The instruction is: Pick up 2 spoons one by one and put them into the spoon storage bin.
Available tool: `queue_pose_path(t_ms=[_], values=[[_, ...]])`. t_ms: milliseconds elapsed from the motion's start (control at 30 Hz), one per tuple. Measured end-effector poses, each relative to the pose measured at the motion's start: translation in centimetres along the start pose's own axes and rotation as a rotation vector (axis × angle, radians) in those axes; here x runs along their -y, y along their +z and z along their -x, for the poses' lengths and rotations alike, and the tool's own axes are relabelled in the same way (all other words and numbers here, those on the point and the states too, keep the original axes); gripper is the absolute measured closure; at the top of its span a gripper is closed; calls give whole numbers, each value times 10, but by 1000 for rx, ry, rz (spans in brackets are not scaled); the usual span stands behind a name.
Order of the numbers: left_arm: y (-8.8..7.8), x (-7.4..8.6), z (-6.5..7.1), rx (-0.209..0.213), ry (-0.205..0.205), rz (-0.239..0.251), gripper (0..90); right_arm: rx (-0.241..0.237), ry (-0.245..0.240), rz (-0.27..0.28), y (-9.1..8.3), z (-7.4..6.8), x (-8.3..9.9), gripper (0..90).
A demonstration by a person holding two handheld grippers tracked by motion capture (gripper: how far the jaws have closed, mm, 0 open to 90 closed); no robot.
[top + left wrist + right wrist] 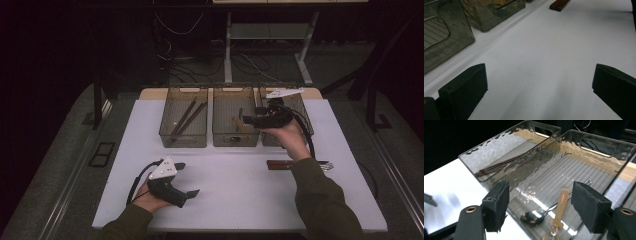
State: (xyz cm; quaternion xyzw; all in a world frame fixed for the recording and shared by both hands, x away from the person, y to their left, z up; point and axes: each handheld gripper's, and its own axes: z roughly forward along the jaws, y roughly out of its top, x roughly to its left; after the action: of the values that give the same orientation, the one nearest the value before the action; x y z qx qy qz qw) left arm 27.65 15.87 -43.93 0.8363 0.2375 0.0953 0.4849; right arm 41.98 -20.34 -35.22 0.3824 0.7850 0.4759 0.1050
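Observation:
Three clear bins stand in a row at the back of the white table. The middle bin holds a metal spoon and an amber-handled utensil, both lying on its ribbed floor. My right gripper hovers over this bin, open, and its pads touch nothing. In the right gripper view the right gripper frames both utensils from above. My left gripper rests near the front left of the table, open and empty. In its own view the left gripper spans only bare white surface.
The left bin holds dark chopsticks, which the right gripper view shows as chopsticks too. The right bin sits partly behind my right hand. A wooden-handled fork lies on the table under my right forearm.

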Motion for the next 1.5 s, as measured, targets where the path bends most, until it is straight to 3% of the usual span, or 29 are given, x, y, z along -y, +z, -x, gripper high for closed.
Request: queue_pose_path(t_ms=[467,900,1200,1500], values=[[-3,2,0,-6,-3,-4,0,-15,-17,-2,-37,-6,38,375],[-3,2,1,-4,12,-16,0,17,-22,-67,-64,-2,81,681],[-3,2,1,-4,14,-16,0,75,-22,-154,-84,14,108,889],[-3,2,1,-1,15,-13,0,195,4,-234,-87,47,124,900]])
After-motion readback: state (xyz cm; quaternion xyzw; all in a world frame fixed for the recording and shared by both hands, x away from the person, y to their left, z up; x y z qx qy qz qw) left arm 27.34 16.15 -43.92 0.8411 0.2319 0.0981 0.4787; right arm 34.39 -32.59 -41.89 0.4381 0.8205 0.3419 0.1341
